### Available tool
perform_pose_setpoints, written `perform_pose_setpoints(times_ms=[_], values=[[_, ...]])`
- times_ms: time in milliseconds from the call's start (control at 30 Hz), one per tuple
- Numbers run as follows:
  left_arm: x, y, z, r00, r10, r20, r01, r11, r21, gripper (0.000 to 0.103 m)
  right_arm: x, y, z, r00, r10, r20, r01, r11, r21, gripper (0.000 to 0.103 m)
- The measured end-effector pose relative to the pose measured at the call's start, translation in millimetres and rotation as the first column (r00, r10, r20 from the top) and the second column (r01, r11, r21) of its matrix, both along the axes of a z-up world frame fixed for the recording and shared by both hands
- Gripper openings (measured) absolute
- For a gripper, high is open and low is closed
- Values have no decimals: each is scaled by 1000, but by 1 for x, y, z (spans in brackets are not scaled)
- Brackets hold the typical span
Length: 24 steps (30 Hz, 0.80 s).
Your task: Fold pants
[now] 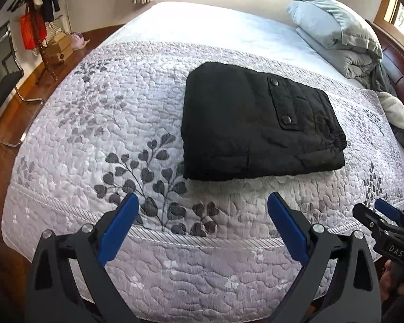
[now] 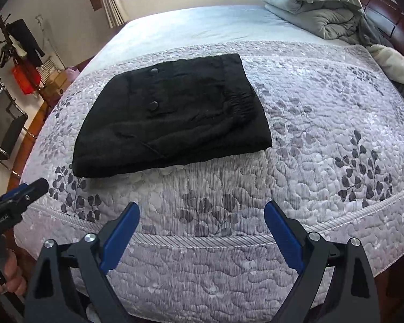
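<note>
Black pants (image 1: 258, 123) lie folded into a compact rectangle on the quilted bedspread (image 1: 94, 134), pocket flap with two snaps facing up, elastic waistband to the right. In the right wrist view the same pants (image 2: 172, 118) sit left of centre. My left gripper (image 1: 203, 202) hovers open over the near edge of the bed, short of the pants, holding nothing. My right gripper (image 2: 202, 210) is open too, empty, also back from the pants. The right gripper (image 1: 382, 212) shows at the left wrist view's right edge, and the left gripper (image 2: 18, 193) at the right wrist view's left edge.
A folded grey duvet and pillow (image 1: 336, 32) are piled at the headboard, with a white fleece blanket (image 2: 393, 64) beside them. A chair (image 1: 2, 80), a coat rack (image 1: 37, 8) and cardboard boxes (image 1: 59, 48) stand on the wooden floor left of the bed.
</note>
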<state>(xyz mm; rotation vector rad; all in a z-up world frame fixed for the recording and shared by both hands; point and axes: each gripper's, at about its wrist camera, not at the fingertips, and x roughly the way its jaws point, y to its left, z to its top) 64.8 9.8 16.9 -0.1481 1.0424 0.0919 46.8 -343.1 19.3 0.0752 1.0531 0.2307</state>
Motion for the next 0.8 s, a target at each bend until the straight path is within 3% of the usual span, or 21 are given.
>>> perform_pose_setpoints(times_ms=[300, 467, 800], values=[[0, -10, 9, 1000, -9, 16, 7, 997, 76, 96, 1, -1, 3, 1000, 3, -1, -3, 1000, 9, 96], [1, -17, 11, 999, -37, 11, 36, 998, 50, 96, 3, 1, 2, 1000, 4, -4, -4, 1000, 3, 96], [9, -19, 5, 999, -38, -7, 39, 997, 72, 96, 13, -3, -6, 999, -26, -31, 26, 1000, -6, 96]])
